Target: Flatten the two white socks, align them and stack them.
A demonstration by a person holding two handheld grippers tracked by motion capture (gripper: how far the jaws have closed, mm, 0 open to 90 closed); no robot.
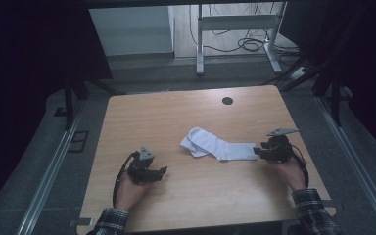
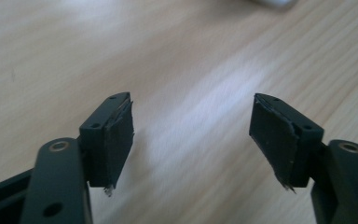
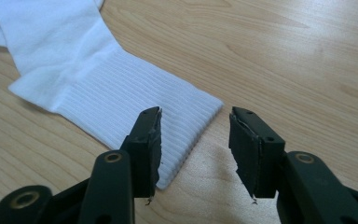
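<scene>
**Sock flat on the table, both tongs empty**

High view first: the white ribbed cotton sock lies flat near the middle of the light wooden table, foot end bent toward the far left, cuff pointing at the right edge. Nothing is lifted or folded over yet, so the handling looks barely begun. The right gripper sits just at the cuff; the left gripper waits well apart, toward the near left corner.

Left gripper view: jaws spread fairly wide over bare wood, nothing between them, nothing touched.

Right gripper view: jaws about half open, low over the table, with the cuff's corner reaching into the gap (one jaw stands over the ribbing, the other over wood). The pads aren't pressing cloth, so no grip yet. I'd judge a pinch on the cuff is what's left.
</scene>
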